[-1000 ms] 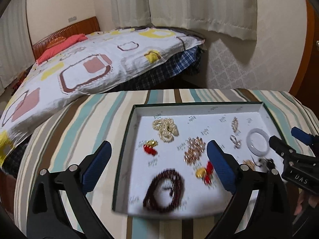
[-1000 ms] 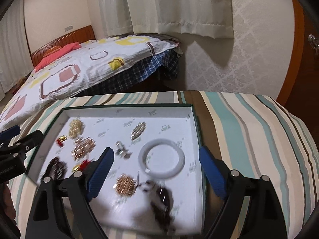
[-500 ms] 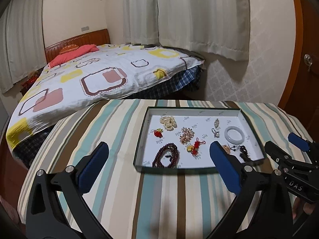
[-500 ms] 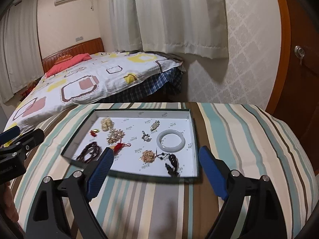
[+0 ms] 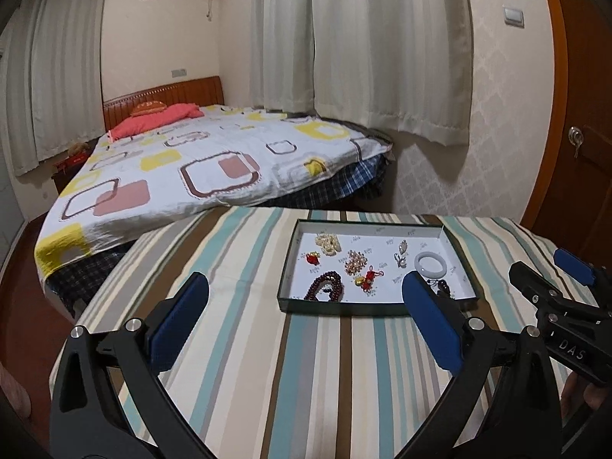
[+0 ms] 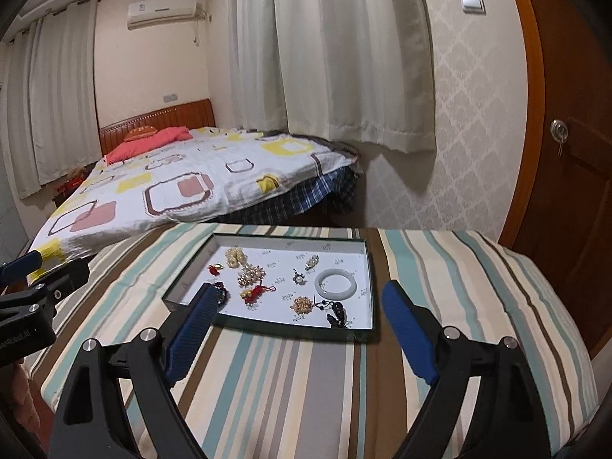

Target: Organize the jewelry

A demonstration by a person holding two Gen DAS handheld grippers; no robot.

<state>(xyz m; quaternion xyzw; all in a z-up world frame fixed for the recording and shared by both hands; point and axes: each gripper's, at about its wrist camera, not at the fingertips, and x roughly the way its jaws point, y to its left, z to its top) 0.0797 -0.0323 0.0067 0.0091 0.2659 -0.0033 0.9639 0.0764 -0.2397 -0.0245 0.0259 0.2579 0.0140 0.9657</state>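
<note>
A shallow dark-rimmed tray [image 5: 344, 308] with a white floor lies on the striped tablecloth. In it are a white bangle [image 5: 431, 273], a dark red bead bracelet [image 5: 313, 290], a pearl cluster [image 5: 328, 244], a gold brooch [image 5: 355, 262] and a red tassel charm [image 5: 368, 276]. The right wrist view shows the same tray [image 6: 290, 329], the bangle [image 6: 336, 294] and a dark pendant [image 6: 336, 315]. My left gripper [image 5: 305, 279] hangs open, well short of the tray and above the cloth. My right gripper [image 6: 298, 288] is likewise open, with nothing between its fingers.
The striped tablecloth [image 5: 237, 344] covers the whole tabletop around the tray. A bed [image 5: 191, 168] with a patterned cover stands beyond the far edge. Curtains hang behind, and a wooden door [image 6: 573, 191] is at the right.
Both grippers have pulled back and risen away from the tray, which now looks smaller and farther off. Both stayed open, and the jewelry has not moved.
</note>
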